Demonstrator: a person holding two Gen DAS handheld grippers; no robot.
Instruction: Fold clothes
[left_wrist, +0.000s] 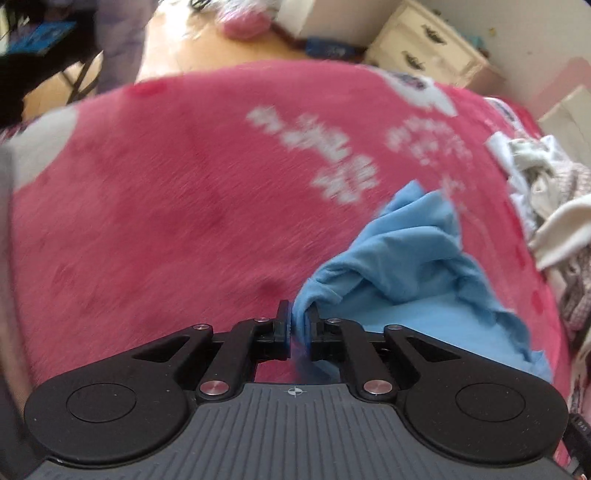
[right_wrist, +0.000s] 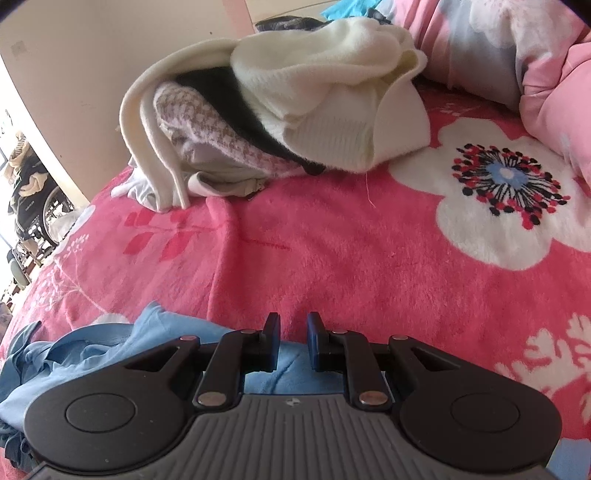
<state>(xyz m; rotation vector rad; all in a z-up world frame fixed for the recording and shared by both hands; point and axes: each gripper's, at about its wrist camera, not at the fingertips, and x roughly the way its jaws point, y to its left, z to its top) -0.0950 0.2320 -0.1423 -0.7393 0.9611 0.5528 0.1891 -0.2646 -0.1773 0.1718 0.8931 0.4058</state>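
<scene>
A light blue garment (left_wrist: 413, 258) lies crumpled on a pink flowered blanket (left_wrist: 166, 203), spreading to the right. My left gripper (left_wrist: 300, 321) is shut on a bunched fold of it, and the cloth fills the gap between the pads. The left wrist view is blurred. In the right wrist view the same blue garment (right_wrist: 110, 347) lies under and to the left of my right gripper (right_wrist: 292, 332). That gripper's fingers stand a narrow gap apart above the blanket (right_wrist: 369, 258). Nothing is pinched at the tips, and flat blue cloth shows behind their base.
A heap of cream, houndstooth and black clothes (right_wrist: 314, 92) sits further back on the bed, and shows as a clothes heap (left_wrist: 546, 206) at the right edge. A pink quilt (right_wrist: 535, 55) lies at the far right. A cream dresser (left_wrist: 424, 40) stands beyond the bed, a wheelchair (right_wrist: 33, 206) at the left.
</scene>
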